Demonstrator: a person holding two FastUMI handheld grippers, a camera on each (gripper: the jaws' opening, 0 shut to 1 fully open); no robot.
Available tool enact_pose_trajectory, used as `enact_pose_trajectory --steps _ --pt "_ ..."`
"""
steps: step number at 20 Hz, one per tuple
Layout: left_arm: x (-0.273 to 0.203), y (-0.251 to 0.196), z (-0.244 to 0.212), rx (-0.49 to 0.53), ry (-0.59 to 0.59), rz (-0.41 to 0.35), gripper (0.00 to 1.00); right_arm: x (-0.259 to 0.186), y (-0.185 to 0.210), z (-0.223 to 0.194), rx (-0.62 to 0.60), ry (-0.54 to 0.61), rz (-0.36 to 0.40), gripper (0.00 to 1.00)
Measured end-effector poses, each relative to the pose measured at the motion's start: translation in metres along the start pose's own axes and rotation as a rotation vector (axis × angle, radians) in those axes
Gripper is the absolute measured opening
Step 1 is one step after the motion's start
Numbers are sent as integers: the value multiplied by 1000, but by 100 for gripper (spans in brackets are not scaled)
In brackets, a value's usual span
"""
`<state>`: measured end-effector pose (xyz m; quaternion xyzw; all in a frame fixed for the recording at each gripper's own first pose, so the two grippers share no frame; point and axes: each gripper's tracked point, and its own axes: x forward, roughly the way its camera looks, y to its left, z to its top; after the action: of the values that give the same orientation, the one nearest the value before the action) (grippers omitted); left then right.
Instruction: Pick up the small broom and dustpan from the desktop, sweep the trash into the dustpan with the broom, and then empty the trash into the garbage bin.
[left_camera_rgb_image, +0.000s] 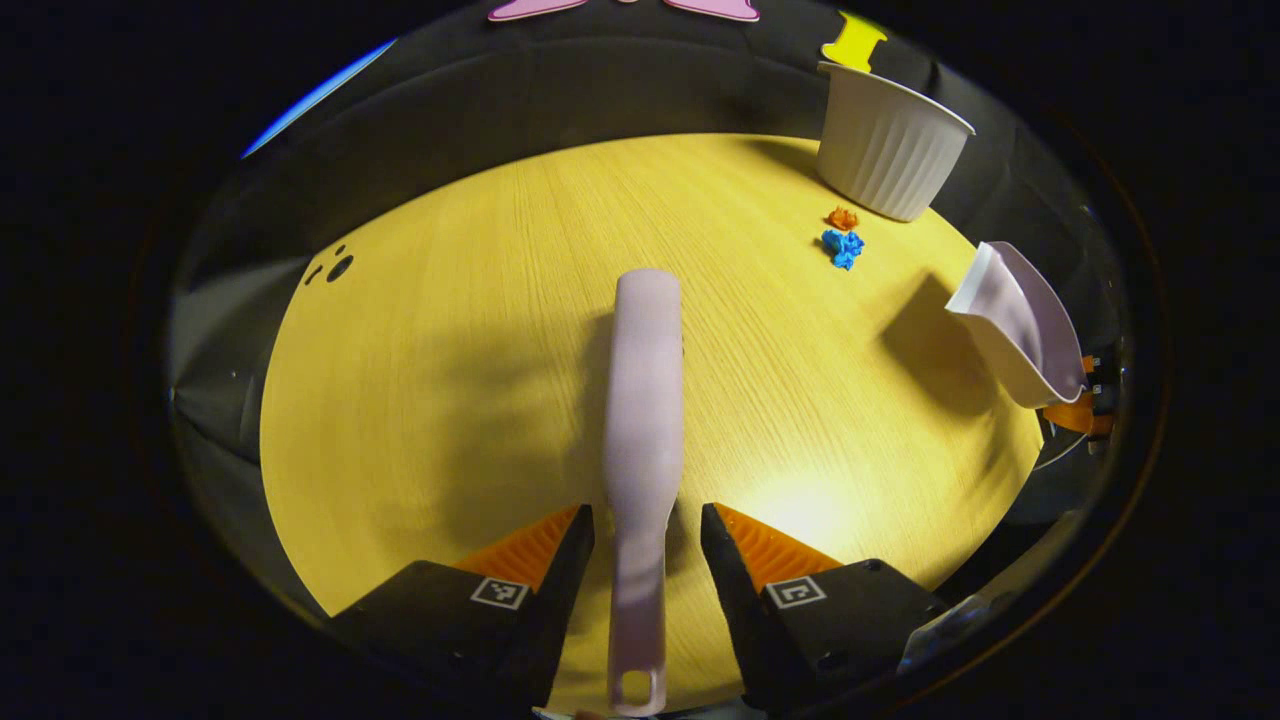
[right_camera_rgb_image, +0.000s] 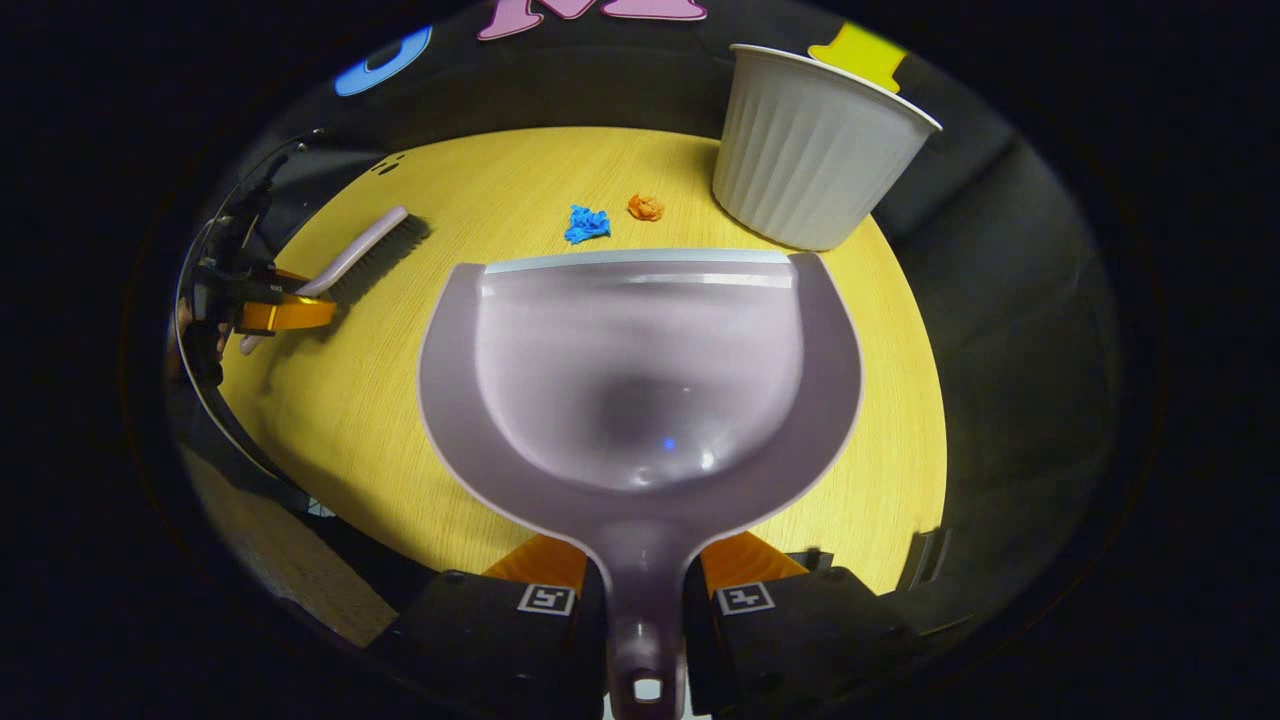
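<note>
A pale lilac broom (left_camera_rgb_image: 645, 400) lies on the wooden table (left_camera_rgb_image: 430, 400), its handle pointing back between my left gripper's (left_camera_rgb_image: 648, 520) fingers. That gripper is open, with a gap on each side of the handle. The right gripper view shows the broom (right_camera_rgb_image: 360, 255) with its bristles on the table and the left gripper (right_camera_rgb_image: 275, 312) at its handle end. My right gripper (right_camera_rgb_image: 645, 590) is shut on the handle of the lilac dustpan (right_camera_rgb_image: 640, 370), which hangs above the table, mouth forward. Blue trash (right_camera_rgb_image: 587, 224) and orange trash (right_camera_rgb_image: 646, 207) lie just beyond the dustpan's lip.
A white ribbed garbage bin (right_camera_rgb_image: 815, 150) stands upright at the table's far right, close behind the orange scrap. From the left gripper view the bin (left_camera_rgb_image: 890, 140), the scraps (left_camera_rgb_image: 843, 247) and the raised dustpan (left_camera_rgb_image: 1015, 325) sit to the right. Table edges are close on all sides.
</note>
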<state>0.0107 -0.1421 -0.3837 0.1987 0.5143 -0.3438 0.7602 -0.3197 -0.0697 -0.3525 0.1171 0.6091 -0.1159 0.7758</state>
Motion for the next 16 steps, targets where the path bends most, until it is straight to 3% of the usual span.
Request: enact_pose_trajectory --steps 5,9,10,12,13,16 --pt "13 -2 0 -5 41 4 59 -4 -3 -2 8 0 -5 36" --pt "15 -1 1 -19 43 11 39 -9 -1 -1 -41 3 24 36" --pt "18 -2 1 -19 39 15 30 -10 -1 -1 -56 10 34 36" --pt "15 -1 8 -21 21 21 29 -10 -2 -2 -90 43 52 41" --pt "14 -3 19 -22 -9 20 28 -10 -5 -3 -113 70 60 36" --pt "15 -10 57 -6 -77 4 27 -7 -13 -3 -190 158 81 36"
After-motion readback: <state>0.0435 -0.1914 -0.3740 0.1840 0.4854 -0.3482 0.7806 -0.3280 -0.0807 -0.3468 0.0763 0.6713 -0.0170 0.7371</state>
